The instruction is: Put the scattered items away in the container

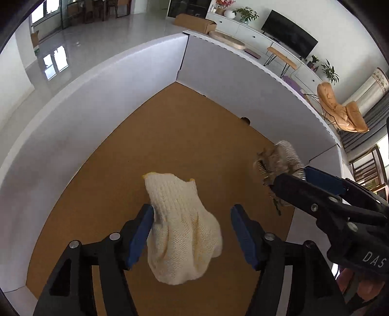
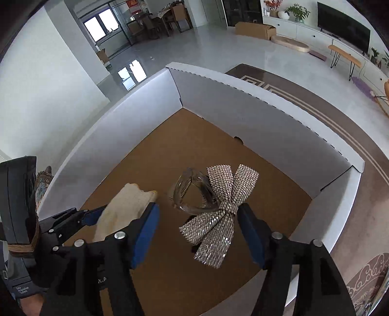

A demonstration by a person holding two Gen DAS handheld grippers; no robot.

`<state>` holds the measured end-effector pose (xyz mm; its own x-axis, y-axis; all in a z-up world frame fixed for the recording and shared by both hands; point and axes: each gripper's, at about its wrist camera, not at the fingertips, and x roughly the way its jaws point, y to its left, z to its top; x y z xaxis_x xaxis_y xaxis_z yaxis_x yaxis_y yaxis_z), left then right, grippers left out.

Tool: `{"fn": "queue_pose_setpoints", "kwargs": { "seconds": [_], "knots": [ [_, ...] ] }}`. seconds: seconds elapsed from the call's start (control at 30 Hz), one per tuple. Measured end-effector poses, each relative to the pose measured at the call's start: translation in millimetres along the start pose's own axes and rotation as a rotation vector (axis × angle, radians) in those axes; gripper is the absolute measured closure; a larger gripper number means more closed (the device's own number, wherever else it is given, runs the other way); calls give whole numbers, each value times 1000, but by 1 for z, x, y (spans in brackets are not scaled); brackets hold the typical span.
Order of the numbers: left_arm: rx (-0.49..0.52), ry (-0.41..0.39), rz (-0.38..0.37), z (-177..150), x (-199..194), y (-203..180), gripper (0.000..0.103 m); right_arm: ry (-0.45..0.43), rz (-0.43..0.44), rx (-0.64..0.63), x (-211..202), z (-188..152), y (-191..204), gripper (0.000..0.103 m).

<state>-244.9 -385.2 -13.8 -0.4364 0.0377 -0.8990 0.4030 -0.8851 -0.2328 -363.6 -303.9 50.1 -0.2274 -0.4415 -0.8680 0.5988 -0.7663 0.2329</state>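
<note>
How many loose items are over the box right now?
2. A cream knit glove sits between the left hand-held gripper's open fingers; a sparkly bow hair clip sits between the right hand-held gripper's. Box floor partly hidden.

A home living room: a black flat television (image 2: 344, 23) on a long white sideboard (image 2: 304, 30), potted green plants (image 2: 297, 11), an orange lounge chair (image 1: 340, 109), far dining chairs (image 2: 155, 23).

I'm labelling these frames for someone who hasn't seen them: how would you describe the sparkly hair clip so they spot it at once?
Find the white-walled box with the brown cardboard floor. Over that floor, between the open right gripper's blue pads, is the hair clip: a clear claw clip with a silver rhinestone bow. Its only neighbour, the cream knit glove, is plain, soft cloth.
</note>
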Motion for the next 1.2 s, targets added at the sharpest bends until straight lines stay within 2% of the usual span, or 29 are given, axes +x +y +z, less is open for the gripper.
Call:
{"fn": "queue_pose_setpoints", "kwargs": {
  "seconds": [0.17, 0.3, 0.43, 0.57, 0.67, 0.77, 0.9, 0.97, 1.07, 1.2],
  "knots": [
    [-6, -86, 35, -11, -27, 4, 37, -87, 38, 46, -21, -12, -8, 32],
    [87, -196, 18, -30, -75, -26, 37, -225, 23, 22, -77, -47, -12, 32],
    [181, -255, -84, -71, -120, -71, 34, -356, 18, -6, -135, -121, -22, 32],
    [279, -252, -198, -142, -142, -124, 13, -416, -2, 43, -194, -224, -52, 32],
    [351, -242, -248, -205, -131, -165, 5, -430, -67, 95, -231, -304, -81, 32],
    [416, -207, -262, -262, -94, -202, 4, -417, -216, 132, -256, -389, -114, 32],
    [437, -143, -292, -308, -42, -231, 5, -336, -404, 222, -261, -475, -158, 32],
    [448, -130, -301, -320, -30, -238, 5, -310, -442, 262, -262, -503, -173, 32],
    [516, -171, -273, -326, -29, -249, 4, -298, -463, 298, -257, -518, -186, 32],
    [533, -165, -276, -323, -26, -253, 4, -293, -463, 327, -247, -516, -195, 32]
  ]
}}
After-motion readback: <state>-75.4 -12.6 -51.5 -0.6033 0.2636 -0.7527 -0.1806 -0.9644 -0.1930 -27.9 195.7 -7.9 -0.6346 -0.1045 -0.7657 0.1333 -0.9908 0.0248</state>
